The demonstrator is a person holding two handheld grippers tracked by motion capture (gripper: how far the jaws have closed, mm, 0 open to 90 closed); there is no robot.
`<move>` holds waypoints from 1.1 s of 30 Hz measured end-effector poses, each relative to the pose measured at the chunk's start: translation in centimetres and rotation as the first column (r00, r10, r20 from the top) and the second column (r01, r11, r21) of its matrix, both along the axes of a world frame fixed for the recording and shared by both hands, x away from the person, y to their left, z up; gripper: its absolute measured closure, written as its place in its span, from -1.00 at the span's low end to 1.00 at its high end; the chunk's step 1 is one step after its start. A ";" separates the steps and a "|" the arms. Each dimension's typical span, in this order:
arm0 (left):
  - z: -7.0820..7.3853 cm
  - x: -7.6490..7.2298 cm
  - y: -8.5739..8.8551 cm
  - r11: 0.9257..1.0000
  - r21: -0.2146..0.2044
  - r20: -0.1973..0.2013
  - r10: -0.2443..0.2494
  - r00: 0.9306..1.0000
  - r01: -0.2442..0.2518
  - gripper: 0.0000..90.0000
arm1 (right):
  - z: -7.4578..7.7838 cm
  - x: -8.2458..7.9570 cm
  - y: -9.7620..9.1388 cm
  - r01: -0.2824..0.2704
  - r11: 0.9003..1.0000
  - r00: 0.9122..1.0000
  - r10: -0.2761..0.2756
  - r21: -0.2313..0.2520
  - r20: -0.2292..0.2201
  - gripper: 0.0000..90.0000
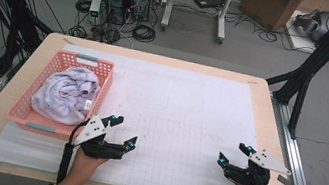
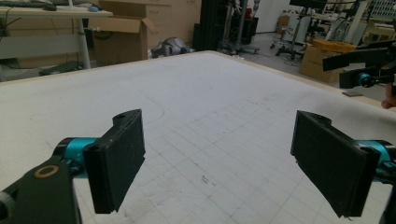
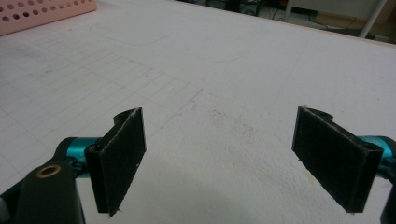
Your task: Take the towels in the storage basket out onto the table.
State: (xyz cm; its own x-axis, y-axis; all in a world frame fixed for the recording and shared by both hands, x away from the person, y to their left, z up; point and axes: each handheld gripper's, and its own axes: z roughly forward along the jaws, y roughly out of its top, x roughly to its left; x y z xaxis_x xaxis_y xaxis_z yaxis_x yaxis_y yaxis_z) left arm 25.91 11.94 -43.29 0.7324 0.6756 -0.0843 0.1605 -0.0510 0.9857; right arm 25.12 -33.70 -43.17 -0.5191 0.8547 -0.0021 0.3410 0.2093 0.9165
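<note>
Both tongs hover low over the white gridded mat (image 1: 190,107). The left gripper (image 1: 119,130) and right gripper (image 1: 232,152) gape wide with nothing between the pads. The bundled pale lilac cloth (image 1: 67,94) lies in the pink basket (image 1: 33,116), at about ten o'clock from the left gripper, just beside it. A careless reach could catch the basket wall and drag the basket.

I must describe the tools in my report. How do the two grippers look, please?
Both are black. The left gripper and the right gripper each have two flat, rectangular black jaws on turquoise metal joints. A grey three-cornered plate sits on top of each. A black cable trails back from each along the forearm. A brass-coloured ring marks the body near one jaw. The forearms are bare, without sleeves.
</note>
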 end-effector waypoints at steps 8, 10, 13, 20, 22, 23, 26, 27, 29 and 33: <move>0.0 0.2 -0.3 1.000 0.002 -0.002 -0.007 1.000 0.007 -0.61 | -0.1 0.0 -0.2 0.004 1.000 1.000 -0.004 0.000 -0.002 -0.64; 0.1 0.2 -0.3 1.000 0.001 0.000 -0.007 1.000 0.007 -0.61 | -0.1 0.0 -0.2 0.002 1.000 1.000 -0.002 0.002 -0.001 -0.64; 0.2 0.3 -0.3 1.000 -0.017 -0.025 -0.025 0.999 0.024 -0.63 | -0.2 0.2 -0.1 -0.004 1.000 1.000 0.004 0.008 0.000 -0.64; 0.2 0.1 -0.7 0.998 -0.019 -0.022 -0.059 0.998 0.059 -0.65 | -0.3 0.0 0.0 -0.010 1.000 1.000 0.010 0.008 -0.015 -0.64; 0.2 0.0 -0.8 0.996 -0.031 -0.034 -0.079 0.996 0.078 -0.67 | -0.3 0.0 0.1 -0.010 1.000 1.000 0.010 0.002 -0.010 -0.64; 0.2 0.0 -0.9 0.996 -0.031 -0.034 -0.083 0.996 0.082 -0.67 | -0.3 0.0 0.1 -0.012 1.000 1.000 0.012 -0.001 -0.014 -0.64; 0.4 -0.1 -1.1 0.996 -0.030 -0.048 -0.089 0.995 0.088 -0.67 | -0.3 0.0 0.0 -0.009 1.000 1.000 0.009 0.004 -0.011 -0.64; 0.5 -0.1 -1.2 0.995 -0.028 -0.059 -0.093 0.994 0.091 -0.67 | -0.2 -0.1 0.0 -0.008 1.000 1.000 0.008 0.011 -0.011 -0.64; 0.7 -0.1 -1.2 0.996 -0.021 -0.062 -0.093 0.994 0.092 -0.67 | -0.2 -0.2 0.0 -0.005 1.000 1.000 0.006 0.014 -0.012 -0.64; 1.6 -0.2 -1.1 0.995 -0.017 -0.054 -0.099 0.994 0.098 -0.67 | -0.3 -0.1 -0.1 -0.011 1.000 1.000 0.011 0.003 -0.018 -0.64</move>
State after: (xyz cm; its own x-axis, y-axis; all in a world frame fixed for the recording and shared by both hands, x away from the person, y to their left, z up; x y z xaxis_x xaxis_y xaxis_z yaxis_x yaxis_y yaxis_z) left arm 25.74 10.80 -41.65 0.7894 0.5987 -0.1353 0.2093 -0.0553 0.9763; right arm 25.05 -33.76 -43.50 -0.5284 0.8490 0.0094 0.3548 0.2107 0.9109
